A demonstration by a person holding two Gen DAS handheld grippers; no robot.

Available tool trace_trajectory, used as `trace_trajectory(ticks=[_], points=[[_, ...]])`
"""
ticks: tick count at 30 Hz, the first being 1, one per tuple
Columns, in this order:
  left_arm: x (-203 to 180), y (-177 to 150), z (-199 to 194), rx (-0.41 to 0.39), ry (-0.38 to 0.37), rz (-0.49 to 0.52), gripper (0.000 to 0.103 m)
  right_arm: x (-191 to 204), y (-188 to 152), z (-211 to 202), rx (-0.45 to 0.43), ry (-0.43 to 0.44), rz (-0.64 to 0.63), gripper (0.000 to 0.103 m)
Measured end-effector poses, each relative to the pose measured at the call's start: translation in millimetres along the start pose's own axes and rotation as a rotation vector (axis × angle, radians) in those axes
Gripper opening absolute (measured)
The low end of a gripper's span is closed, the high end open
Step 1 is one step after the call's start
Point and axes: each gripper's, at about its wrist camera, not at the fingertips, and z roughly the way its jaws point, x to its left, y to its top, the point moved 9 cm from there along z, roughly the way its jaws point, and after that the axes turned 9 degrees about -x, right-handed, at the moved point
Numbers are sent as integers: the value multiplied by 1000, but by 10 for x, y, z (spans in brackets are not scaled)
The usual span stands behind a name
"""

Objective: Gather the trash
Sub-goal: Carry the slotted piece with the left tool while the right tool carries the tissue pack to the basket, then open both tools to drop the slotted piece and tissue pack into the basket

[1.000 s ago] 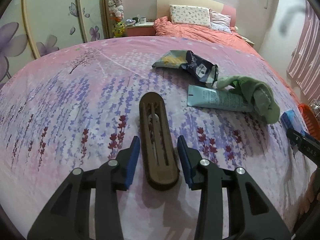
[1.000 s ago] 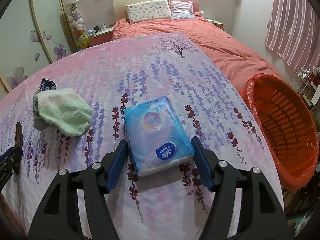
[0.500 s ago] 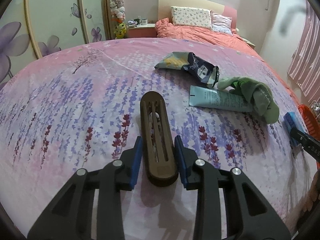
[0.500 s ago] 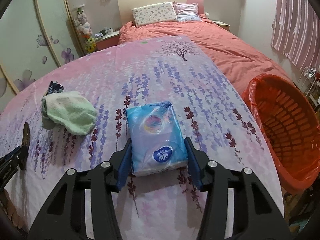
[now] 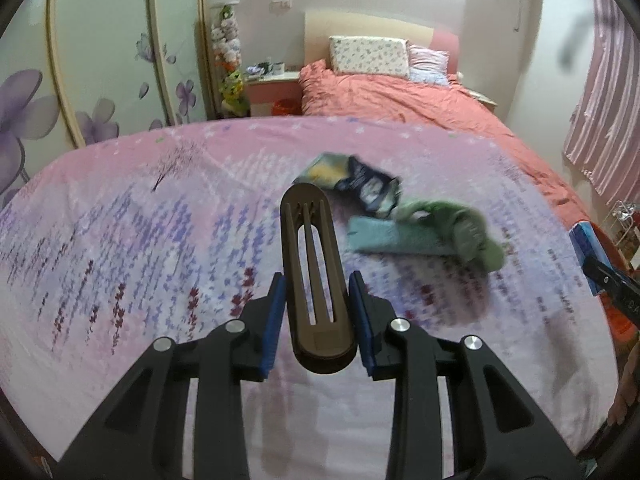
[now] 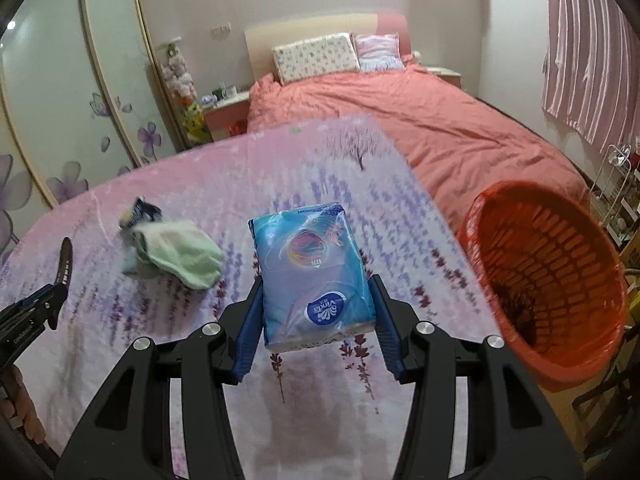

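A floral pink-and-lavender bedspread (image 5: 168, 216) is being shown across the foreground surface. A bed with a coral duvet (image 6: 420, 120) is being seen beyond it, with two pillows (image 6: 316, 58) propped against the headboard. Wardrobe doors (image 5: 100, 64) with purple flowers are being shown at left, striped pink curtains (image 6: 592, 52) at right.

Both cams ride low over the pink floral sheet (image 5: 120, 240), looking along their fingers toward the headboard (image 6: 312, 32). Each catches the green cloth (image 5: 460, 228) and the other gripper at its edge.
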Motion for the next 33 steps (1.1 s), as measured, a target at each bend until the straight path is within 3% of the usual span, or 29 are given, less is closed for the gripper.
trace_trajectory(ticks=[17,33], points=[[-1240,441,-538,-97,-199,100,32,-507,336,-562,-139,-37,48,51],[-3071,386,-661,-89,-492,218,32,-1733,396,-821,-211,-199,171,51]])
